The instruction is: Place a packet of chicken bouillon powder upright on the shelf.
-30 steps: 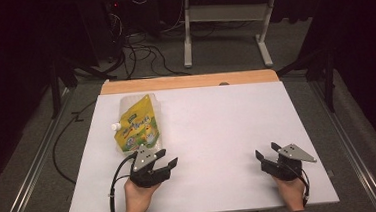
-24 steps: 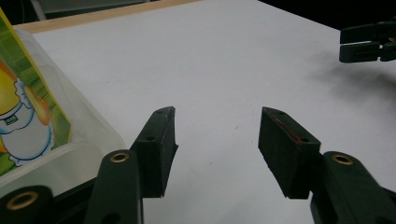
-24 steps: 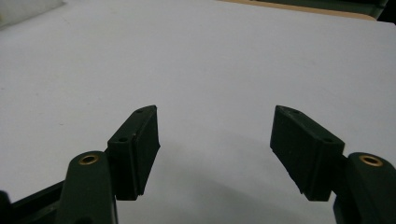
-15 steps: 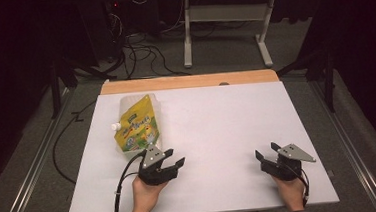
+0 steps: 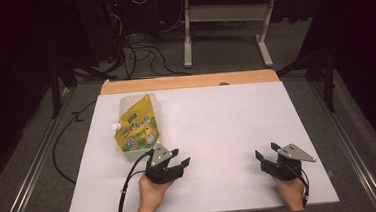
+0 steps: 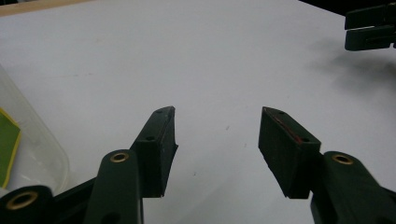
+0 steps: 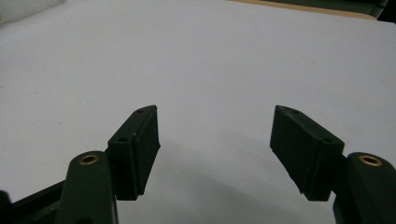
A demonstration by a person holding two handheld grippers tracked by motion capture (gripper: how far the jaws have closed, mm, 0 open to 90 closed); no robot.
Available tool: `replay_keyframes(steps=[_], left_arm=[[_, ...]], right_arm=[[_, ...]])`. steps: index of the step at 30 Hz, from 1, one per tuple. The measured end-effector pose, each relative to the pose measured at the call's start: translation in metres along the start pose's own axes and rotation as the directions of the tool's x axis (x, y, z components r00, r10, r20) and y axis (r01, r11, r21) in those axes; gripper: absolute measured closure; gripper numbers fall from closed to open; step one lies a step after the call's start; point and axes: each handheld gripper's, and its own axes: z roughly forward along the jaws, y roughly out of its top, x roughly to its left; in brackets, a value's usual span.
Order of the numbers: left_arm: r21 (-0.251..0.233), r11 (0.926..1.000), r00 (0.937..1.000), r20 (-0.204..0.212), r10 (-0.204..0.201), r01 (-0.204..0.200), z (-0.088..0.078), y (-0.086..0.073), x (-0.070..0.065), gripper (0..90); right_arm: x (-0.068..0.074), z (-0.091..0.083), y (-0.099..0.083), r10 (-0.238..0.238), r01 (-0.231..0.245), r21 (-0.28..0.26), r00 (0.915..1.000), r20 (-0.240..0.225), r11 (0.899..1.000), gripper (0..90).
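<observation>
A yellow and green spouted pouch (image 5: 137,127) with a white cap (image 5: 113,126) lies flat at the table's left, on something clear plastic. My left gripper (image 5: 179,156) is open just in front of the pouch's near end, empty, angled toward the table's middle. In the left gripper view its jaws (image 6: 217,112) stand wide apart over bare white surface, with the clear plastic edge (image 6: 32,149) and a green corner of the pouch (image 6: 7,144) at the far left. My right gripper (image 5: 266,150) rests open and empty near the front right; its jaws (image 7: 215,109) frame bare table.
The white tabletop (image 5: 217,119) has a wooden strip (image 5: 189,81) along its far edge. Beyond it stand a grey desk frame (image 5: 225,18) and loose cables (image 5: 137,49) on the floor. The right gripper (image 6: 371,28) shows at the top right of the left gripper view.
My left gripper has edged forward and to the right, close past the pouch's near end. The right gripper and the pouch have stayed put.
</observation>
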Motion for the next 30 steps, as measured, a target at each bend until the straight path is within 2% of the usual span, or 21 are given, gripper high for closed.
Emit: replay_keyframes(steps=[9, 17, 30], left_arm=[[0.015, 0.9999, 1.0, -0.006, 0.001, -0.001, 0.007, -0.005, 0.001, 46.2], [0.009, 0.9999, 0.9999, -0.011, -0.007, 0.007, 0.015, -0.01, 0.002, 46.0], [0.027, 0.9995, 0.9989, -0.045, 0.016, -0.015, 0.025, -0.02, 0.006, 46.1]], right_arm=[[0.0, 0.0, 0.0, 0.0, 0.0, 0.002, 1.0, -0.001, 1.0, 33.3], [0.0, 0.0, 0.0, 0.001, -0.001, -0.001, 1.0, 0.001, 1.0, 33.4], [0.0, 0.0, 0.0, 0.002, -0.002, -0.001, 1.0, 0.0, 1.0, 33.4]])
